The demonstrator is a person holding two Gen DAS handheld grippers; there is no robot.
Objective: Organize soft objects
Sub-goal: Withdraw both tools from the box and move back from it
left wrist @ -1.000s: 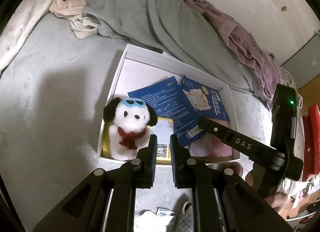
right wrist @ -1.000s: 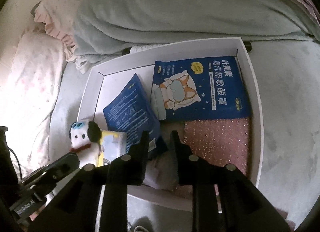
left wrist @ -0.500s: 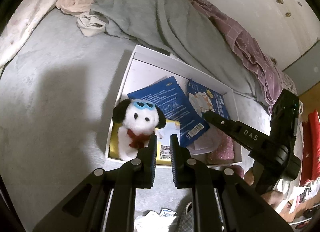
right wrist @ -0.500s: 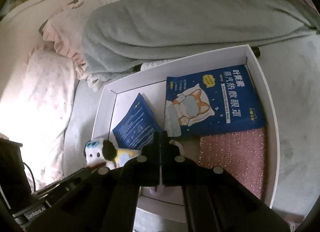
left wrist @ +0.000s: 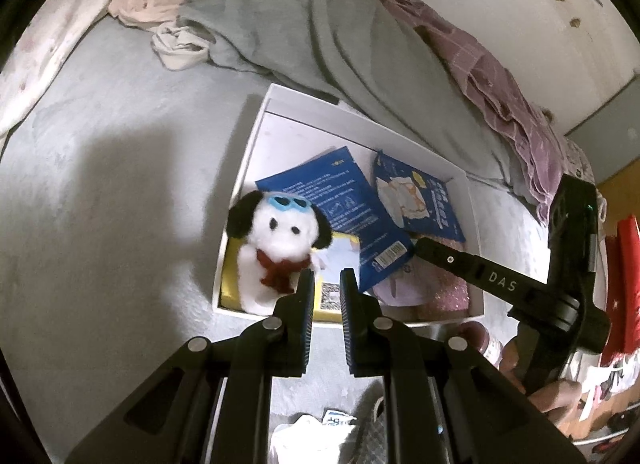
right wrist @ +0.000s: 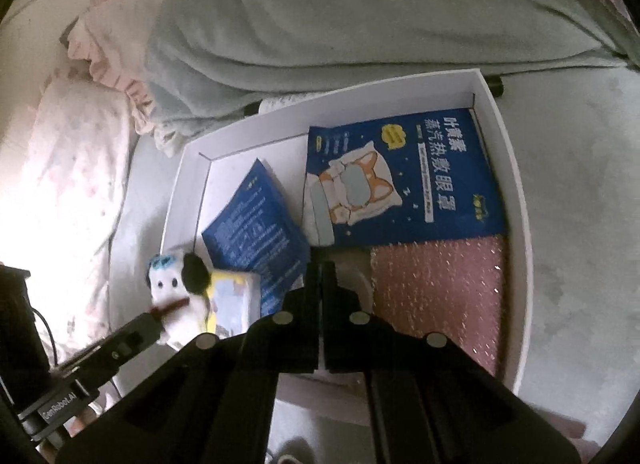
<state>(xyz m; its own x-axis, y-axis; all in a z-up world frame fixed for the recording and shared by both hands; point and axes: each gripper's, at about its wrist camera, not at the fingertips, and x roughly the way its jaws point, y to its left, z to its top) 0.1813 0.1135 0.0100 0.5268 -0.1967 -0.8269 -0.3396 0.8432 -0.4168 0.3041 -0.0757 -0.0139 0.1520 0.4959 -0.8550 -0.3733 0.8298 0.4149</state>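
Observation:
A white plush dog [left wrist: 276, 248] with black ears, blue goggles and a red scarf stands in the near left corner of a white box [left wrist: 256, 136] on the bed. It also shows in the right wrist view [right wrist: 176, 288]. My left gripper [left wrist: 323, 284] is open a little and empty, just above the box's near edge beside the dog. My right gripper [right wrist: 321, 270] is shut with nothing between its fingers, above the box's near middle. In the box lie two blue eye-mask packets [right wrist: 404, 180] [right wrist: 256, 228], a pink glitter pouch [right wrist: 436, 292] and a yellow pack [right wrist: 232, 300].
A grey-green blanket [right wrist: 360, 24] is heaped behind the box, with pink and purple bedding [left wrist: 500, 76] beyond. A pale floral pillow [right wrist: 68, 168] lies left. The grey bed sheet [left wrist: 100, 184] surrounds the box. The right gripper's arm [left wrist: 500, 284] crosses the box's right side.
My right gripper has shut from open and pulled back upward. My left gripper has drawn back a little from the box, still slightly open. The dog stays in its corner.

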